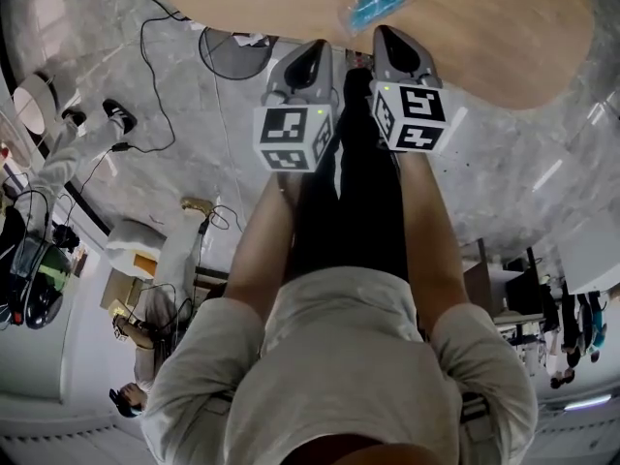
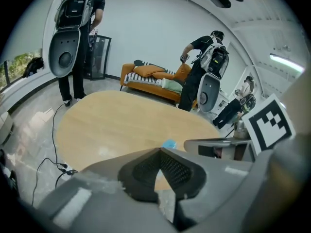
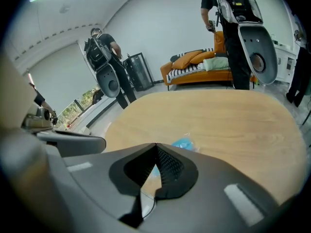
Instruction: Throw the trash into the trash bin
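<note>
I hold a gripper in each hand, out in front of me over the gray floor [image 1: 194, 163]. In the head view my left gripper [image 1: 312, 50] is in the upper middle of the picture. My right gripper [image 1: 389, 35] is just beside it on the right. Both point at the edge of a big wooden table [image 1: 484, 37] at the top of the picture. My left gripper [image 2: 159, 150] is clenched, with its two tips pressed together and nothing between them. My right gripper [image 3: 155, 145] is clenched too, and it is empty as well. The trash is a small blue wrapper [image 1: 376, 5]. It lies on the table near the edge, at the top middle of the head view, just past the tip of my right gripper and not touching it. In the left gripper view the wrapper [image 2: 169, 143] peeks out just above the tips, in the middle of the picture. In the right gripper view it [image 3: 183, 143] sits a little to the right of the tips. An orange sofa [image 2: 155, 76] stands behind the table, and people with backpacks stand near it. Black cables [image 1: 142, 56] lie on the floor in the upper left of the head view.
</note>
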Available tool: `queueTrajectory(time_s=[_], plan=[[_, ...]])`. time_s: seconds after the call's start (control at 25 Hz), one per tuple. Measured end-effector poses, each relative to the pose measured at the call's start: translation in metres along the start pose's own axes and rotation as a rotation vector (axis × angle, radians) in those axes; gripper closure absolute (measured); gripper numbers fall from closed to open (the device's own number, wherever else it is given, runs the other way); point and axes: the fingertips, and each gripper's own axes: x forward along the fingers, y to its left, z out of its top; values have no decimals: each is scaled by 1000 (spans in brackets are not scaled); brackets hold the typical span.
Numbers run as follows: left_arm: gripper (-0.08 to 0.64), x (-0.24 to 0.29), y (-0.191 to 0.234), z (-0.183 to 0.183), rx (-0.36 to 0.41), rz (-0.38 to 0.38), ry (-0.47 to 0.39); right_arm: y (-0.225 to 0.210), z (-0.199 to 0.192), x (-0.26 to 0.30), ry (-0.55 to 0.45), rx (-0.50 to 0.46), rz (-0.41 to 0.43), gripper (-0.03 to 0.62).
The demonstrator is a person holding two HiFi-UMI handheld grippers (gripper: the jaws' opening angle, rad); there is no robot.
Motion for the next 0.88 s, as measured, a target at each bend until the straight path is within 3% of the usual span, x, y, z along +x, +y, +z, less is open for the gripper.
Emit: queueTrajectory(time_s=[0.28, 0.36, 0.4, 0.56, 0.8, 0.88], plan=[[541, 18, 6, -1, -4, 0, 29, -13, -11, 24, 68, 74, -38, 578], [541, 21, 9, 0, -1, 3, 33, -14, -16, 32, 107, 105, -43, 458], [541, 23, 10, 1, 1, 4, 33, -16, -18, 36, 123, 119, -48, 454], [541, 26, 14, 1, -3, 15, 38, -26, -25, 52, 184, 146, -83, 455], [541, 19, 25, 4, -18, 46, 38, -27, -41, 83, 297, 100, -101, 458], [541, 14, 25, 2, -17, 52, 31, -33, -48, 89, 315, 71, -126, 499]])
